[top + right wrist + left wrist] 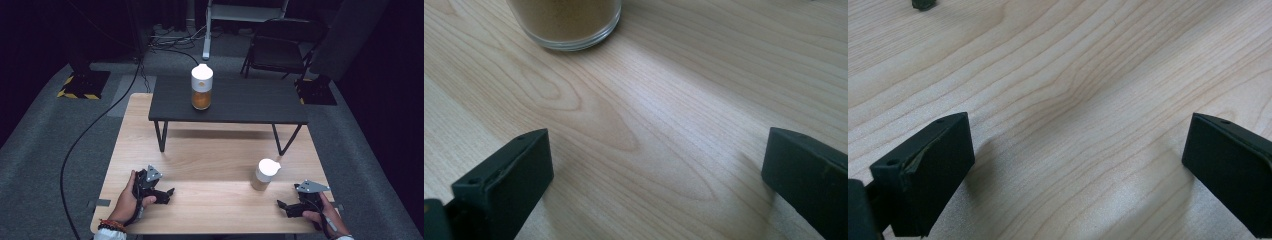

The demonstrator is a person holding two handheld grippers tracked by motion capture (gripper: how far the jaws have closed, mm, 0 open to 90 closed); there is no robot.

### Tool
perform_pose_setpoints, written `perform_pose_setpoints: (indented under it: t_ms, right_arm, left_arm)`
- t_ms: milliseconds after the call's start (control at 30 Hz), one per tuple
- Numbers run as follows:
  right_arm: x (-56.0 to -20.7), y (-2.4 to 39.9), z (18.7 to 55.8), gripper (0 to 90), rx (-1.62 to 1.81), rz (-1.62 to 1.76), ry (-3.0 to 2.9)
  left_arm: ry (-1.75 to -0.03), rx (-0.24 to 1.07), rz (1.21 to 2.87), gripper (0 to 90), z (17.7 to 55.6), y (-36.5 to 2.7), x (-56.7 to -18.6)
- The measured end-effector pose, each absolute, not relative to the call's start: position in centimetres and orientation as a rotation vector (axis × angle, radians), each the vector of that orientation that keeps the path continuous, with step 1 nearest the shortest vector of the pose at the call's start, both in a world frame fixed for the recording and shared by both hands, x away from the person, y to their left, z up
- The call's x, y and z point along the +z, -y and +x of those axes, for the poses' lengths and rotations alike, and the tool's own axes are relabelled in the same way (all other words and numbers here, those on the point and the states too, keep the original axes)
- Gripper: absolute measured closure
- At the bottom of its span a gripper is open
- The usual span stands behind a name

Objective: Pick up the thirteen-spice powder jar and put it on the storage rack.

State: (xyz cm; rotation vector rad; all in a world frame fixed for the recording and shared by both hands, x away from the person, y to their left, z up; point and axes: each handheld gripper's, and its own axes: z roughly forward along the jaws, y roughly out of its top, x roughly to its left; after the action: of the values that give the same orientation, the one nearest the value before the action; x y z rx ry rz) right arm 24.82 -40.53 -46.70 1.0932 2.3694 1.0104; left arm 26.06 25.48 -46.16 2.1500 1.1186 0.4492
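Black jaws stand spread wide on both tools, with nothing but bare pale wood between them. The right gripper (289, 206) rests low on the wooden table (210, 200), held in the person's right hand (325, 217) near the front edge, and its jaws hold and touch nothing; the gap looks ample for the jar, which I take as readiness for a grasp not yet begun. Just ahead of it and a little toward the other tool stands the small jar (265, 174), upright, with a white lid and a tan powder inside; in the right gripper view its glass base (569, 22) sits beyond the jaws, apart from them and off toward the left-hand jaw. The left gripper (164, 194), in the left hand (131, 200), lies well apart from that jar, jaws equally spread and empty, seemingly parked until it is needed. Farther off, beyond both tools, a low black shelf (250, 102) stands on the table on thin legs, and on it a taller jar (201, 86) of the same kind, amber-filled and white-capped, which suggests the shelf is where such jars belong.
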Motion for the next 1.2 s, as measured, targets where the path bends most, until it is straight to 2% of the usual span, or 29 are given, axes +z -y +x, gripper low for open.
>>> perform_pose_setpoints:
  t_ms: [1200]
  right_arm:
    - [-45.4, 39.7, 23.7, 1.4, 1.024, 1.095, -2.305]
  left_arm:
    - [-1.114, 0.45, 2.154, 0.0, 26.1, -25.5, -46.1]
